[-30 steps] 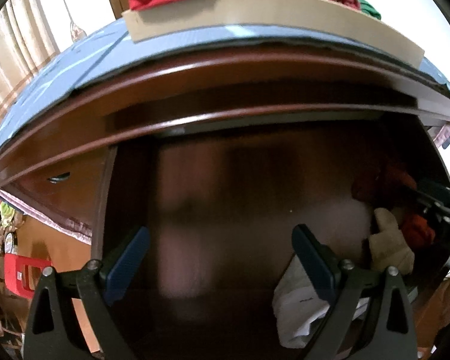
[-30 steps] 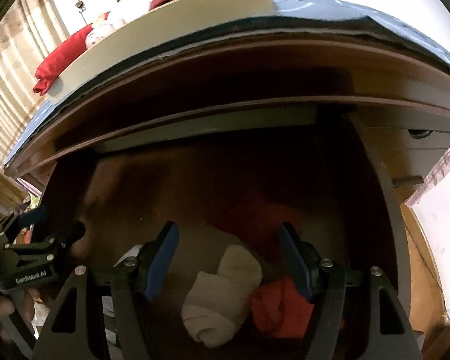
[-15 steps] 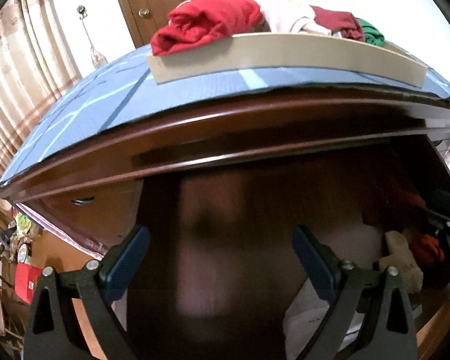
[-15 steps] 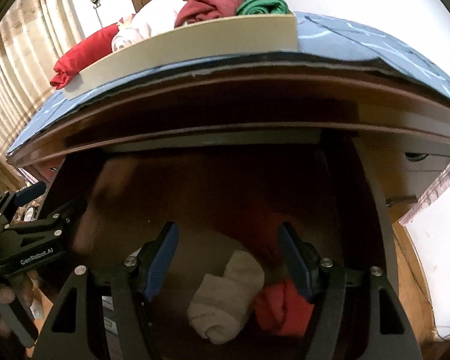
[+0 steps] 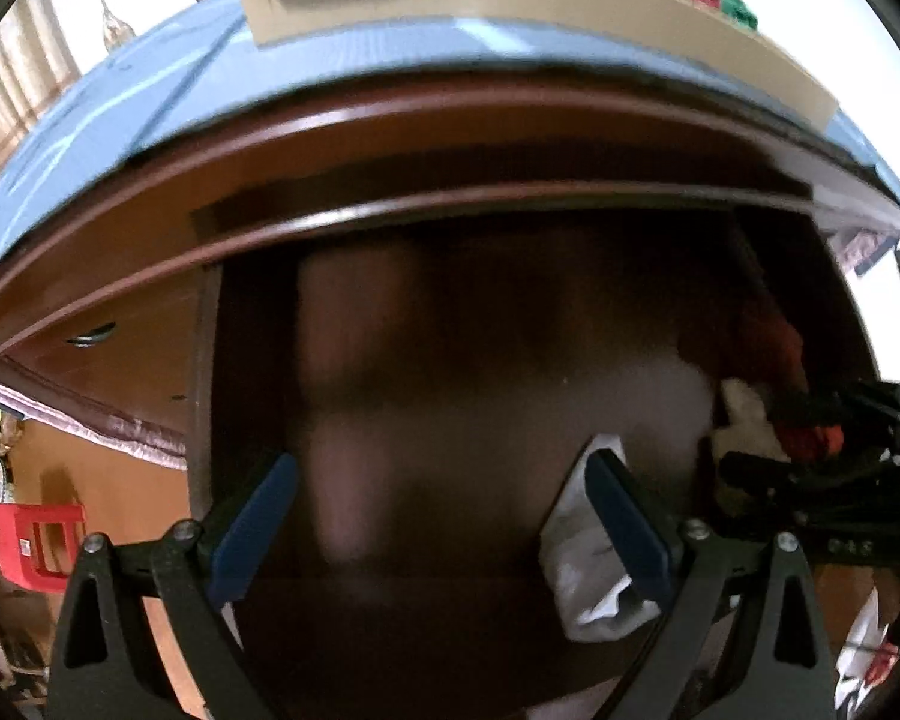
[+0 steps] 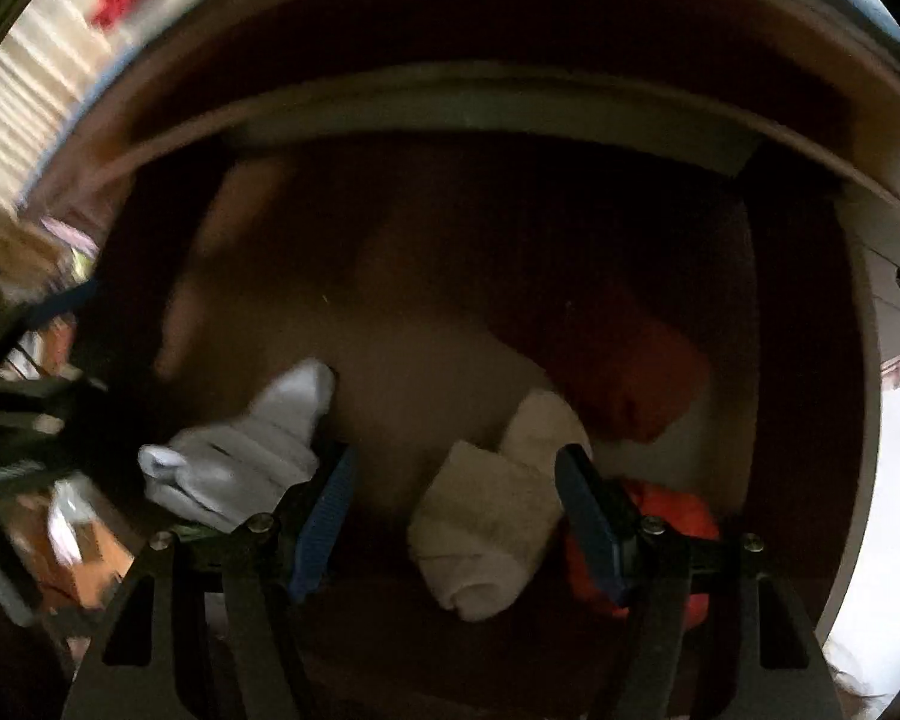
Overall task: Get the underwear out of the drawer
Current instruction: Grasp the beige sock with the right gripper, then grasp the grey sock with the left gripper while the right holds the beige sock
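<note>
Drawer (image 6: 810, 360) stands wide open. Left gripper (image 5: 444, 516) hangs over bare wood, jaws spread and empty, a white bundle (image 5: 594, 576) just past its right pad. Right gripper (image 6: 456, 516) points down with released jaws straddling the cream rolled underwear (image 6: 492, 528) near the drawer's front; red pieces (image 6: 636, 384) lie beside it. Best drop squarely, pinch only the cream roll, and lift straight up.

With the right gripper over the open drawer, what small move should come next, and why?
Probably lower the right gripper a little further and close: its jaws stand open with the cream rolled garment lying between them, not yet pinched, inside the drawer.
</note>
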Demonstrator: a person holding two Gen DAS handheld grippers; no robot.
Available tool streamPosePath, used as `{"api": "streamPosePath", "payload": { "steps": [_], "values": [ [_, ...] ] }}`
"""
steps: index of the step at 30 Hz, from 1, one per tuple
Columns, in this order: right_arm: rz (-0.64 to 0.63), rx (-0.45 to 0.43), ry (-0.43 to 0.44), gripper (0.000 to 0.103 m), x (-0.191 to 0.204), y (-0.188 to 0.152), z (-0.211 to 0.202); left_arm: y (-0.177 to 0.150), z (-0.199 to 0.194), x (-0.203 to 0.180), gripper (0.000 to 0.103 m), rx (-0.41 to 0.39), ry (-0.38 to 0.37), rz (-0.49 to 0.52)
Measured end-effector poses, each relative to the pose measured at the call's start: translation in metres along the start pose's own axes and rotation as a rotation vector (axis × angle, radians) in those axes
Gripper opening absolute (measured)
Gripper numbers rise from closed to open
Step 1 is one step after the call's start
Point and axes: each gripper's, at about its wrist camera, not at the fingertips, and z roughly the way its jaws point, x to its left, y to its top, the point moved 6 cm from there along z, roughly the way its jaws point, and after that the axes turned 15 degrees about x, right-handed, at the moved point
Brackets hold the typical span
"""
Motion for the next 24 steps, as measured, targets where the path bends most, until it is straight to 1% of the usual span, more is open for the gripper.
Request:
{"api": "streamPosePath", "payload": {
  "steps": [1,2,4,5,8,10,13,14,15,17,19,21,22,24],
  "values": [
    [-0.006,0.035,-0.021,0.070,0.000,0.000,0.006,-0.001,0.003,0.000,0.098,0.023,-0.010,0.010],
    [0.002,0.051,-0.003,0.070,-0.001,0.000,0.010,-0.002,0.005,0.001,0.098,0.038,-0.013,0.015],
    [0.021,0.100,0.010,0.065,-0.005,0.000,0.016,-0.004,0.009,-0.003,0.098,0.073,-0.024,0.034],
    [0.023,0.127,-0.001,0.061,-0.005,0.002,0.022,-0.003,0.011,-0.005,0.098,0.084,-0.039,0.042],
    [0.028,0.164,-0.024,0.059,-0.012,0.002,0.030,-0.003,0.017,-0.012,0.098,0.135,-0.089,0.060],
    [0.003,0.188,-0.047,0.054,-0.011,0.001,0.030,-0.002,0.020,-0.018,0.098,0.168,-0.116,0.078],
    [-0.028,0.194,-0.061,0.039,-0.011,-0.001,0.028,-0.003,0.026,-0.025,0.098,0.222,-0.134,0.098],
    [-0.030,0.192,-0.045,0.028,-0.013,-0.003,0.026,-0.004,0.028,-0.027,0.098,0.240,-0.147,0.103],
    [-0.019,0.184,-0.011,0.022,-0.017,-0.004,0.021,-0.005,0.030,-0.028,0.098,0.259,-0.157,0.103],
    [0.017,0.148,0.051,0.019,-0.026,-0.007,0.012,-0.006,0.035,-0.028,0.098,0.303,-0.184,0.089],
    [0.045,0.100,0.083,0.018,-0.034,-0.011,0.004,-0.005,0.039,-0.029,0.098,0.339,-0.221,0.070],
    [0.069,0.022,0.135,0.018,-0.038,-0.015,-0.010,-0.003,0.043,-0.029,0.098,0.368,-0.246,0.057],
    [0.077,-0.032,0.169,0.018,-0.038,-0.016,-0.019,-0.004,0.044,-0.031,0.098,0.382,-0.248,0.057],
    [0.084,-0.110,0.208,0.018,-0.035,-0.016,-0.033,-0.004,0.047,-0.037,0.098,0.406,-0.232,0.078]
  ]
}}
